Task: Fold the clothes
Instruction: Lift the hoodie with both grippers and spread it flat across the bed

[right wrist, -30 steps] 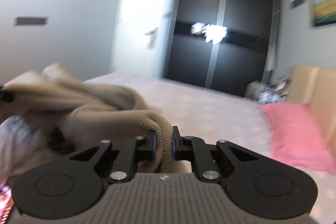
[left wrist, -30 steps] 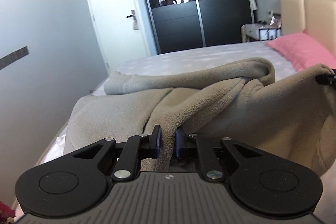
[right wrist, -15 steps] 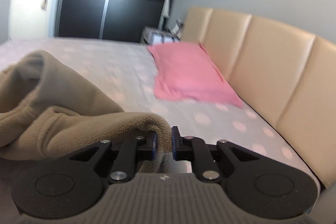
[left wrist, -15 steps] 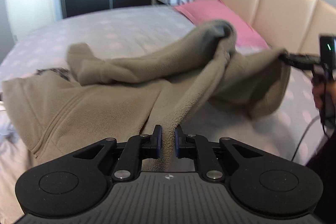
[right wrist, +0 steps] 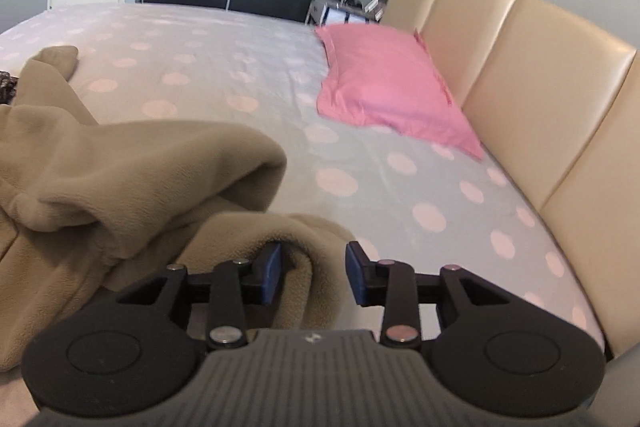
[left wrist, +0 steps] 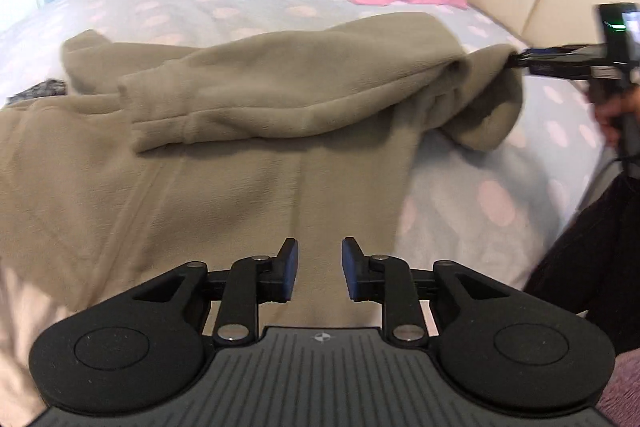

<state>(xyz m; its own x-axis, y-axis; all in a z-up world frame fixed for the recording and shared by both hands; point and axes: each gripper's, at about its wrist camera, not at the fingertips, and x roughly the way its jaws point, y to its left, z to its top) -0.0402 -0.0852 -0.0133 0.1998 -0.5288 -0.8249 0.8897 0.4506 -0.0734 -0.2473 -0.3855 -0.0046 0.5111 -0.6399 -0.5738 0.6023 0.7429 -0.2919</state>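
Since a second ago, we have lowered the beige fleece garment [left wrist: 248, 131] onto the bed [left wrist: 480, 187]. At nine o'clock our left gripper [left wrist: 316, 263] is opening, fingers empty above the fabric. At three o'clock our right gripper [right wrist: 314, 271] is opening too, a loose fold between its fingers. Spreading looks done; folding comes next.

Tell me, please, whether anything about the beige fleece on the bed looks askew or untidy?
Yes. The beige fleece is not flat: one sleeve lies doubled across the body, and the end by the right hand-held gripper, whose jaws are opening around a fold, is bunched. The pink pillow lies slightly crooked to the headboard.
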